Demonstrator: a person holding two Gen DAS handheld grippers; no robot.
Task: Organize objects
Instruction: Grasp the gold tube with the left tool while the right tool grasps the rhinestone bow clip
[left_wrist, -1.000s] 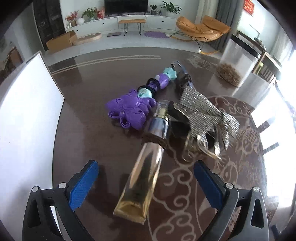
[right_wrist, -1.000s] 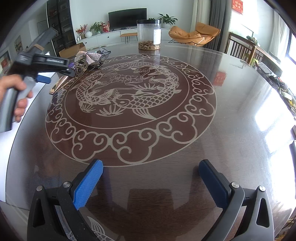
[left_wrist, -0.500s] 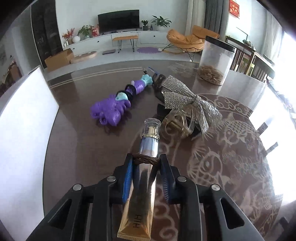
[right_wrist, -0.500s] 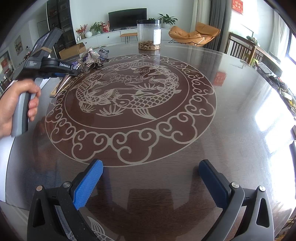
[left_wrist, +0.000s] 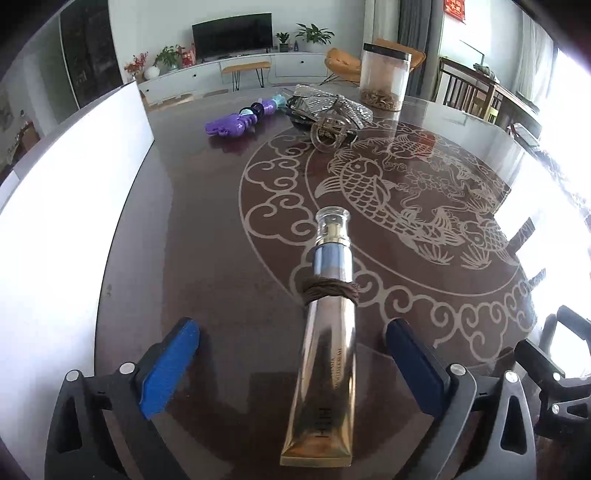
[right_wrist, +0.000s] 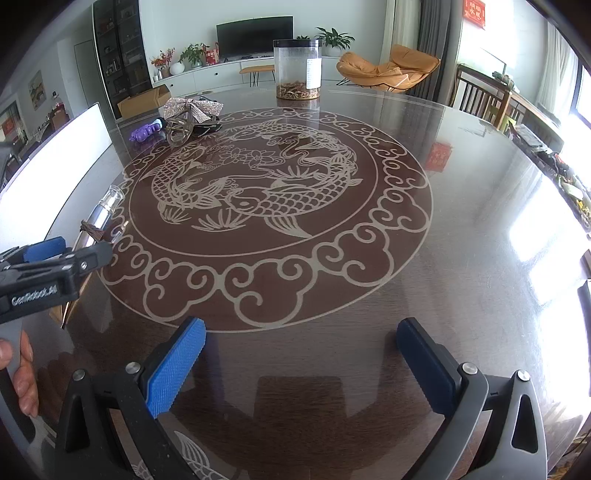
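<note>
The left gripper stands wide open, its blue pads well apart on either side of the gold tube, touching neither side of it. The tube lies flat on the worktop between the fingers, crimped end nearest the camera, clear cap pointing straight ahead. A brown hair tie is wrapped around the tube just beyond the fingertips, where the gold body meets the silver-blue neck. To the left of this gripper runs a white board along the worktop's edge.

Further ahead, past the carp pattern inlaid in the dark surface, a clear claw clip sits slightly right of the tube's line. Just behind it and touching it is a silver sequin bow. Left of these, apart from the clip, lies a purple toy with a teal end. Beyond the bow, to the right, stands a clear jar with a dark lid and brown contents at the bottom.

The right gripper is also open, fingers spread, nothing between them, hovering over bare worktop. To its left the other gripper appears from the side, a hand on its handle, with the tube's cap end lying ahead of it. The cluster of bow, clip and toy sits far ahead to the left; the jar is far ahead, roughly central.
</note>
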